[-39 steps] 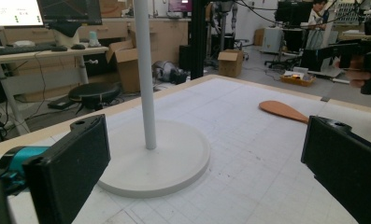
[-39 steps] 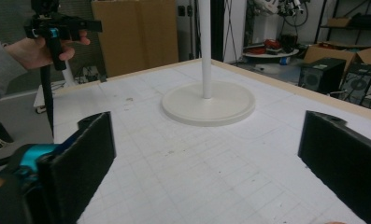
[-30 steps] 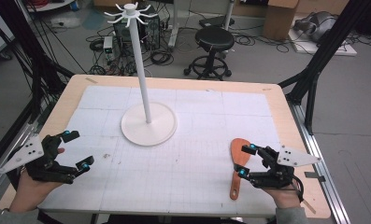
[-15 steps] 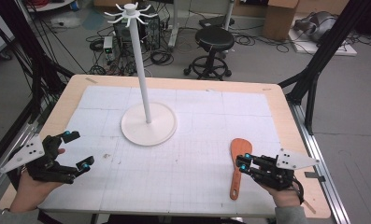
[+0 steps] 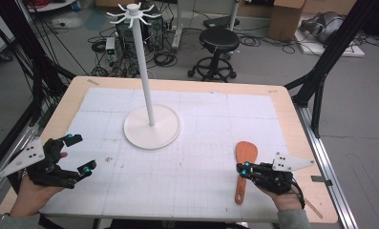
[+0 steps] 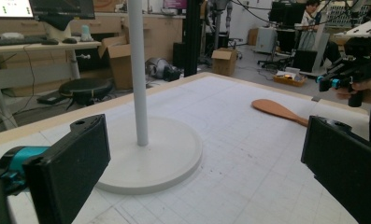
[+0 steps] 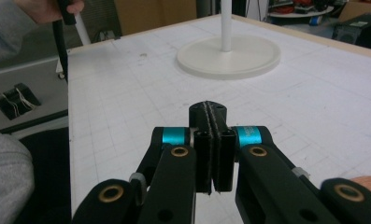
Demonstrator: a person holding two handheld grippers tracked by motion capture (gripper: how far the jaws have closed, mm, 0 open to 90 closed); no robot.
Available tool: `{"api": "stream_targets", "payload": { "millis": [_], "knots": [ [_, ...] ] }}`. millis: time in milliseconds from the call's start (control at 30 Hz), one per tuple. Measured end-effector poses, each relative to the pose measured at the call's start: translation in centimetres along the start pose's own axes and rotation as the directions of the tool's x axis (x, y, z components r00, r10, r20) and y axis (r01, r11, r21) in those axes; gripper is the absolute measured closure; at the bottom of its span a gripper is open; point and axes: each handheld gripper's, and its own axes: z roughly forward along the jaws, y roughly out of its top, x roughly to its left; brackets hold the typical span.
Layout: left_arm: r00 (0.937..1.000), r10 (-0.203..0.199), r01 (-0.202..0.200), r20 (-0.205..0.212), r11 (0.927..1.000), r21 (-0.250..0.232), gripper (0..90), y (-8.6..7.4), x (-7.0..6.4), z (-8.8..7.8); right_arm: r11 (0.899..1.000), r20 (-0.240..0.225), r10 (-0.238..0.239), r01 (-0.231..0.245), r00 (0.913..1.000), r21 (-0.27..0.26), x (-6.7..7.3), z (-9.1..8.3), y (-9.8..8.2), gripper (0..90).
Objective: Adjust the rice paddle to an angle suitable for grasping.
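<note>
Spatula point(image 5: 243, 164) lies flat on the white mat point(image 5: 196, 157) at the near right of the table point(image 5: 282, 102), orange, blade pointing far, handle pointing near. Right gripper point(image 5: 244, 170) sits just right of the handle, jaws having just been closing and now pressed flat together; its own view shows pad against pad with nothing between them, so the spatula isn't grasped. Whether the jaw tips touch the handle, can't tell. Left gripper point(image 5: 77, 152) rests at the near left, well apart from the spatula, jaws spread wide and holding nothing. White stand point(image 5: 152, 125) sits mid-table, far and left of the spatula, round base flat on the mat, pole upright with hooks on top.
</note>
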Motion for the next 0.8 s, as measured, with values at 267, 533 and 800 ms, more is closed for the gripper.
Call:
{"api": "stream_targets", "payload": {
  "millis": [267,533,800],
  "knots": [
    [0.9999,-0.003,0.003,-0.01,0.9997,0.022,1.8,-0.4,0.1,0.1,0.992,0.015,-0.021,0.019,0.9997,0.124,-0.4,1.4,-0.9,89.7],
    [0.9999,-0.004,0.005,-0.01,0.9995,0.031,1.8,-0.5,0.1,0.1,0.987,0.026,0.011,-0.015,0.9996,0.158,-1.0,1.6,-1.8,89.7],
    [0.9999,-0.014,0.014,-0.006,0.9995,0.026,1.8,-0.5,0.1,0.2,0.977,0.028,0.018,-0.023,0.9995,0.211,-1.4,1.0,-2.9,89.7]
  ]
}}
